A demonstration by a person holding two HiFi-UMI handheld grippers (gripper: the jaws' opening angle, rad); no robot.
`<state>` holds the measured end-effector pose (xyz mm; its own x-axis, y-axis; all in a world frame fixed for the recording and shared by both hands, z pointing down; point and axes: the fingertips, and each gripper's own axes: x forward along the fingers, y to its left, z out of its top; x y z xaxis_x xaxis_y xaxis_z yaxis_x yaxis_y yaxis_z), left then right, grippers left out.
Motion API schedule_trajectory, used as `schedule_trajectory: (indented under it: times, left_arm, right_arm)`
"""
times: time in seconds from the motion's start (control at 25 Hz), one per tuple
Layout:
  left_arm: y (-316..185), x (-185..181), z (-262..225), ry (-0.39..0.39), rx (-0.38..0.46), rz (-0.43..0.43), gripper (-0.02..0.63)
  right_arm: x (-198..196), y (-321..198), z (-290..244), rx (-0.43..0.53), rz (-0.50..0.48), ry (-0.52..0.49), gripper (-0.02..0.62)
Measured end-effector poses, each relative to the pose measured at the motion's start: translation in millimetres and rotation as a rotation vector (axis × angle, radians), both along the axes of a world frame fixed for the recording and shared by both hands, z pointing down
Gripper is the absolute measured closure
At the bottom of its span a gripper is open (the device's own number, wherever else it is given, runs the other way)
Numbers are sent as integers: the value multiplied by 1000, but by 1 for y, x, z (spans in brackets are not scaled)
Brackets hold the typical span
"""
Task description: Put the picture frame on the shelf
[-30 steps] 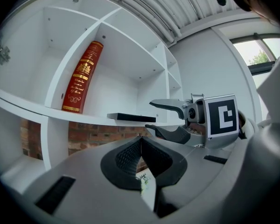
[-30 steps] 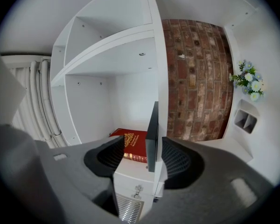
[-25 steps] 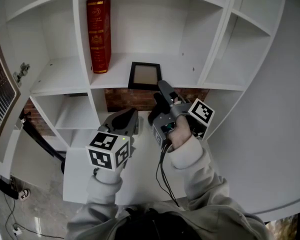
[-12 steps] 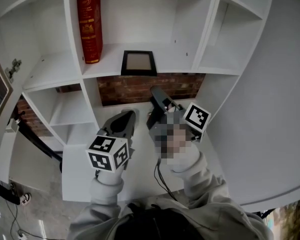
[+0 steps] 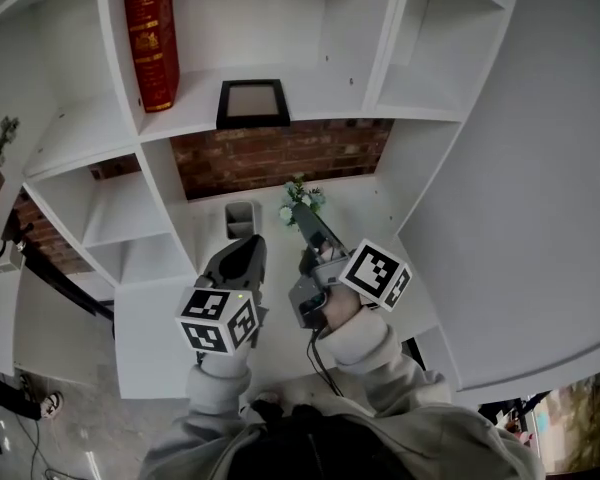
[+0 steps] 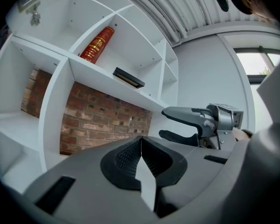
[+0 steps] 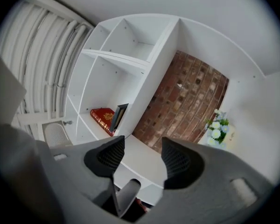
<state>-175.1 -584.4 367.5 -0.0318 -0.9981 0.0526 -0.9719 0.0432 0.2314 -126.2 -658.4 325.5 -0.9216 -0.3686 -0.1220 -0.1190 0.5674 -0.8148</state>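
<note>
The black picture frame (image 5: 252,103) stands on the white shelf (image 5: 320,108), right of a red book (image 5: 150,33). Nothing touches it. Both grippers are well below the shelf, in front of the desk. My left gripper (image 5: 247,245) is shut with nothing in it; its pads meet in the left gripper view (image 6: 141,154). My right gripper (image 5: 303,218) is open and empty, its jaws apart in the right gripper view (image 7: 140,155). The left gripper view has the frame (image 6: 128,77) edge-on above a brick wall, and the right gripper (image 6: 162,123) open beside it. The right gripper view shows the frame (image 7: 119,117) far off.
White shelving (image 5: 100,138) with several compartments surrounds a brick back wall (image 5: 270,158). A small bunch of white flowers (image 5: 300,196) and a grey cup (image 5: 242,216) stand on the white desk (image 5: 160,328) below. A curved white wall (image 5: 520,188) is on the right.
Both grippers have drawn back and down from the shelf, the right one away from the frame. The frame stays where it stood. Flowers and a cup have come into view.
</note>
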Motion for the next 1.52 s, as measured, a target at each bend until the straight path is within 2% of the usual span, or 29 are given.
schedule_trajectory:
  times: [0.28,0.4,0.48,0.56,0.64,0.76,0.84,0.88,0.96,1.16,1.52]
  left_arm:
    - [14,25,22,9,-10,17,601]
    - [24,36,29,9,-1,20,601]
    - [32,40,32,13,11,14,602]
    - [40,43,36,21,20,9,601]
    - [46,47,41,30,24,11,601]
    - [58,47,51,24,21,-4,601]
    - [64,46,57,18,17,-19,601]
    - [67,45,60,17,15,-25,601]
    - [72,44,65,10,14,-34,601]
    - [77,39,74,-5,11,-32,603]
    - [79,21,82,-6,4,-56,601]
  right_arm:
    - [29,37,-4,380,83,67,354]
    - [41,51,2,489,121,112,357]
    - [49,58,9,542,153,151,428]
    - [54,66,18,588,173,195,440]
    - [56,74,28,625,188,232,497]
    - [54,88,41,680,203,272,538]
    - [55,95,49,733,218,308,589]
    - [55,98,54,758,220,330,591]
    - [54,103,66,779,206,369,592]
    - [41,110,92,739,150,399,594]
    - [23,109,94,755,130,420,597]
